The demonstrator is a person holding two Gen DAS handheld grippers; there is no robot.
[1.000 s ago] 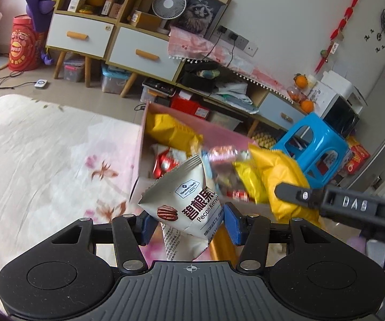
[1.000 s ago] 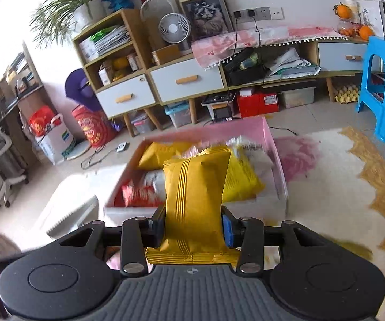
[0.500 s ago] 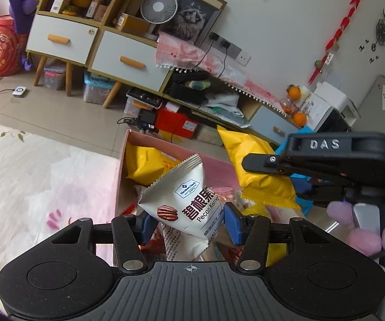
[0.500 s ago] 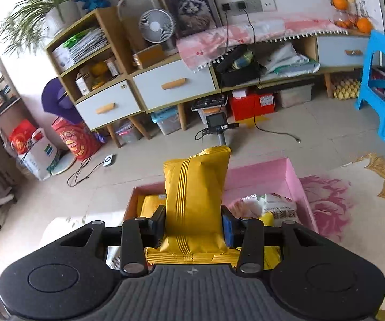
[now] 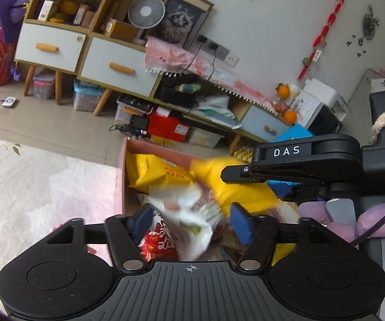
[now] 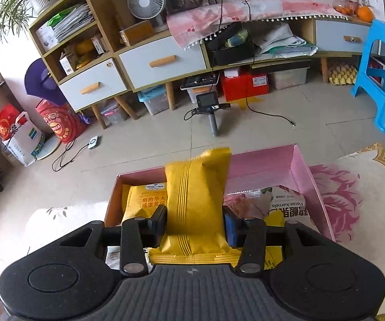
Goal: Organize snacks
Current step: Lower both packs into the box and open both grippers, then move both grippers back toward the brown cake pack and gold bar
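The pink box (image 6: 294, 168) sits on a flowery cloth (image 5: 31, 187) and has snack bags in it, like a yellow cake bag (image 6: 144, 200) at the left and a white pecan bag (image 6: 289, 208) at the right. The left gripper (image 5: 191, 220) has just been opening, its blue pads are spread wide, and a blurry white pecan packet (image 5: 189, 214) sits loose between them over the box. The right gripper (image 6: 195, 222) has just been opening too, but the plain yellow snack bag (image 6: 195, 200) is between its pads, standing up above the box
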